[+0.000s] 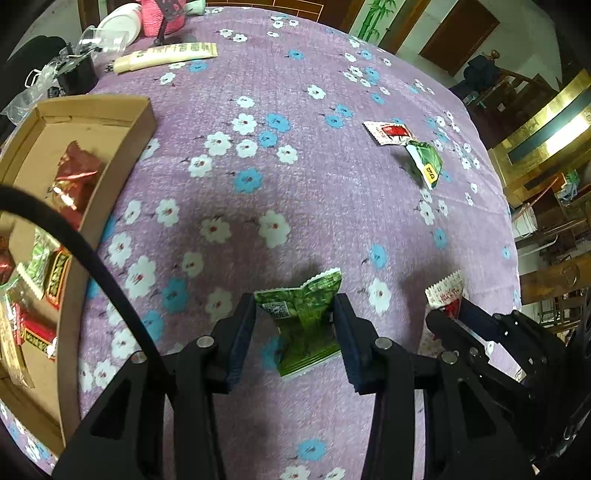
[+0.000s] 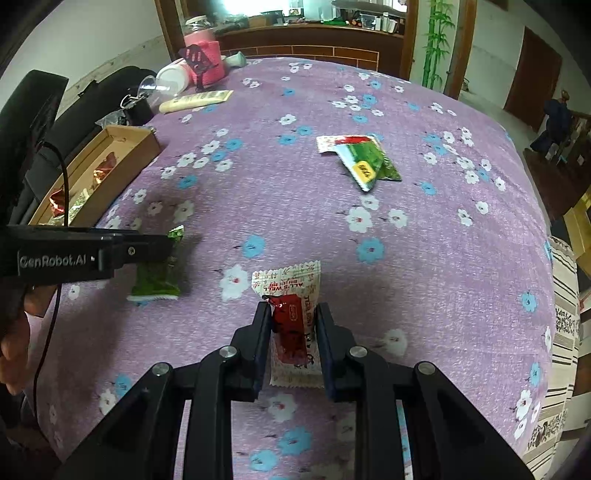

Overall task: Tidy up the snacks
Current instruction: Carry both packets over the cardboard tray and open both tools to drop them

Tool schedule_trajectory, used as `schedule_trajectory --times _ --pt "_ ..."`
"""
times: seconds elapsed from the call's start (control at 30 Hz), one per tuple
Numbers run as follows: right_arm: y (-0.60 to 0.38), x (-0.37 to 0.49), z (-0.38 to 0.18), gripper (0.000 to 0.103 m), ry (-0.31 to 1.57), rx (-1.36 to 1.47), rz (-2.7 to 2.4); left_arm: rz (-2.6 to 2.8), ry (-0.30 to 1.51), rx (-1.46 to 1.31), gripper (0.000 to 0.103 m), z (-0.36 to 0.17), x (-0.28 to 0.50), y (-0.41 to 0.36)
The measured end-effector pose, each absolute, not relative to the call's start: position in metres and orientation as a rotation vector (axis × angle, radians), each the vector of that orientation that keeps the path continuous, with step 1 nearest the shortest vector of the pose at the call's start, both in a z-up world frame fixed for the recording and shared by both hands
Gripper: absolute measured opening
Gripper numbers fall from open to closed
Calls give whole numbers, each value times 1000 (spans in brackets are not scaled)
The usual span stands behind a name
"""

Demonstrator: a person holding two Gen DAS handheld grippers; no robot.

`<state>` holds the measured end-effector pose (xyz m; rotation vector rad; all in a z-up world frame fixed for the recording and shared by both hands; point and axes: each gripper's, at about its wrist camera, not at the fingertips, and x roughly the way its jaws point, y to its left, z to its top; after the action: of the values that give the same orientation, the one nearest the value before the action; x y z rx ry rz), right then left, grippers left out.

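My left gripper is shut on a green snack packet, held above the purple flowered tablecloth. The same green packet hangs from the left gripper's fingers in the right wrist view. My right gripper is shut on a white and red snack packet; it also shows at the lower right of the left wrist view, the white and red packet pinched in its tips. A cardboard box at the left holds several wrapped snacks. Two loose packets, a red-white packet and a green packet, lie at the far right.
At the table's far left corner stand a pink container, a white lid, a cream tube and a dark box with clear plastic. A black cable crosses in front of the box. A person's hand holds the left gripper.
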<state>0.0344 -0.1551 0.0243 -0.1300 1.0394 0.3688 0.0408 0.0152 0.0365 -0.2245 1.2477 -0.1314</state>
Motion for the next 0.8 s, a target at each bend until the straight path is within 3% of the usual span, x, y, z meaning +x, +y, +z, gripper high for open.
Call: schedule_trajectory --times 0.47,0.57,0.67,0.77,0.8 --pt "-142 23 24 25 1035 -155 352 -142 1277 -231 47 32 25 30" --pt "-144 31 16 38 1082 -164 366 -138 1305 -245 48 25 24 27" --pt "-137 34 10 37 1099 -210 393 -131 1320 -243 48 20 22 26" --pt "-134 35 10 27 1096 -248 390 -114 1286 -227 47 20 17 23" --pt "-134 36 9 25 1109 -243 397 -111 1276 -213 42 20 16 21"
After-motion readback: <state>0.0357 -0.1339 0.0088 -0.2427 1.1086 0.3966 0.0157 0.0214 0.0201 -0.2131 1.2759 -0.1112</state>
